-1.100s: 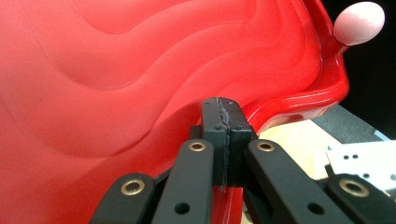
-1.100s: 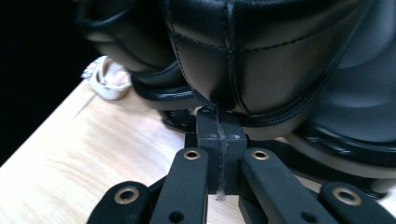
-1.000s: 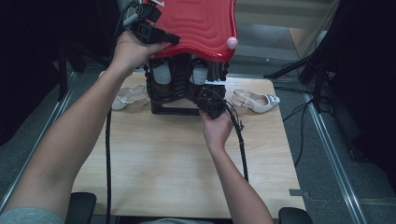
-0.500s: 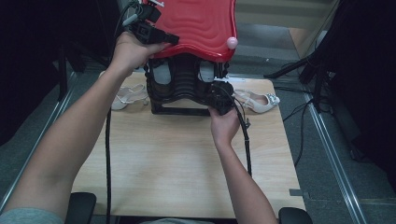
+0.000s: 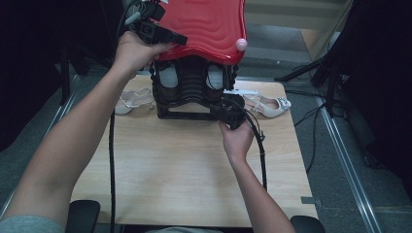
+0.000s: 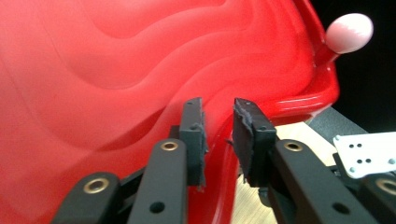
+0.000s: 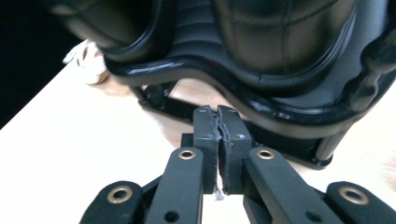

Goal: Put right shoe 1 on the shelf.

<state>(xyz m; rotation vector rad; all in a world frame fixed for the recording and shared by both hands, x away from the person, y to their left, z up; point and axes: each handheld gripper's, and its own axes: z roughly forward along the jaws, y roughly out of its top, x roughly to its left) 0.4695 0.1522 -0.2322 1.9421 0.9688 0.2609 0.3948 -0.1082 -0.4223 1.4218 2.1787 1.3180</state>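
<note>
A red wavy lid (image 5: 204,24) with a pink knob (image 5: 241,44) stands raised over a black padded base (image 5: 192,92) on the wooden table (image 5: 184,165). My left gripper (image 5: 160,31) is at the lid's left edge. In the left gripper view its jaws (image 6: 218,105) have just been opening, and the red lid (image 6: 93,93) has its rim in the gap, free of the pads. My right gripper (image 5: 226,109) sits low at the base's front right. Its pads (image 7: 216,112) have just begun to part, still nearly together, with nothing between them, just before the black base (image 7: 280,60).
One pale sandal (image 5: 131,99) lies left of the base, another sandal (image 5: 269,106) lies to its right. Black cables trail from both grippers across the table toward its front edge. Dark stands and floor rails flank the table.
My right hand has shifted a little to the right along the base's front. The left hand has stayed at the lid's edge.
</note>
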